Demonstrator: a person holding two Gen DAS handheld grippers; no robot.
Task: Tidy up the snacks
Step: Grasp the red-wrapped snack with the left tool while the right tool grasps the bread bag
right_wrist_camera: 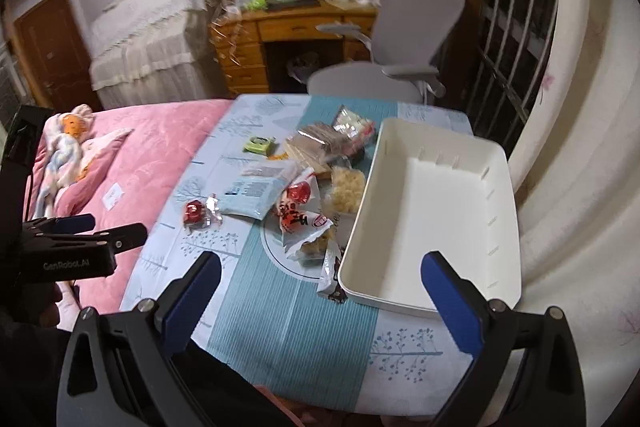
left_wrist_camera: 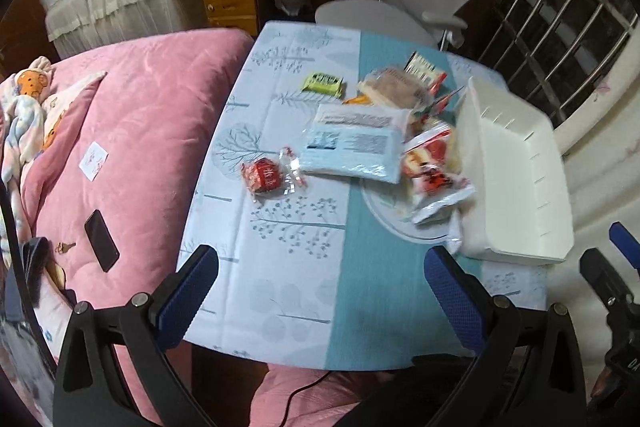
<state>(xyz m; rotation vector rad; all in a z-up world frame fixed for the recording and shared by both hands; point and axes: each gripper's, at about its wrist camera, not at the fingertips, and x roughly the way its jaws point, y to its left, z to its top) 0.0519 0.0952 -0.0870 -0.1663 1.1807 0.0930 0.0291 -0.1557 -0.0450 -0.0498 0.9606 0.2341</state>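
Snacks lie in a loose pile mid-table: a small red packet (left_wrist_camera: 266, 177) (right_wrist_camera: 195, 211), a light blue pack (left_wrist_camera: 352, 143) (right_wrist_camera: 256, 187), a green packet (left_wrist_camera: 323, 83) (right_wrist_camera: 259, 144), a red-and-white bag (left_wrist_camera: 434, 167) (right_wrist_camera: 300, 215), a brown wafer pack (left_wrist_camera: 394, 89) (right_wrist_camera: 316, 143) and a yellow chips bag (right_wrist_camera: 348, 187). An empty white bin (left_wrist_camera: 516, 179) (right_wrist_camera: 436, 211) stands to their right. My left gripper (left_wrist_camera: 322, 291) (right_wrist_camera: 108, 229) hovers open over the table's near edge. My right gripper (right_wrist_camera: 322, 295) (left_wrist_camera: 612, 255) is open too, near the bin's front corner. Neither holds anything.
The table wears a blue-and-white cloth (left_wrist_camera: 288, 267), with a plate (right_wrist_camera: 276, 251) under part of the pile. A pink quilt (left_wrist_camera: 152, 131) with a phone (left_wrist_camera: 102, 241) and keys lies left. A grey office chair (right_wrist_camera: 412, 27), a wooden desk and a barred window stand behind.
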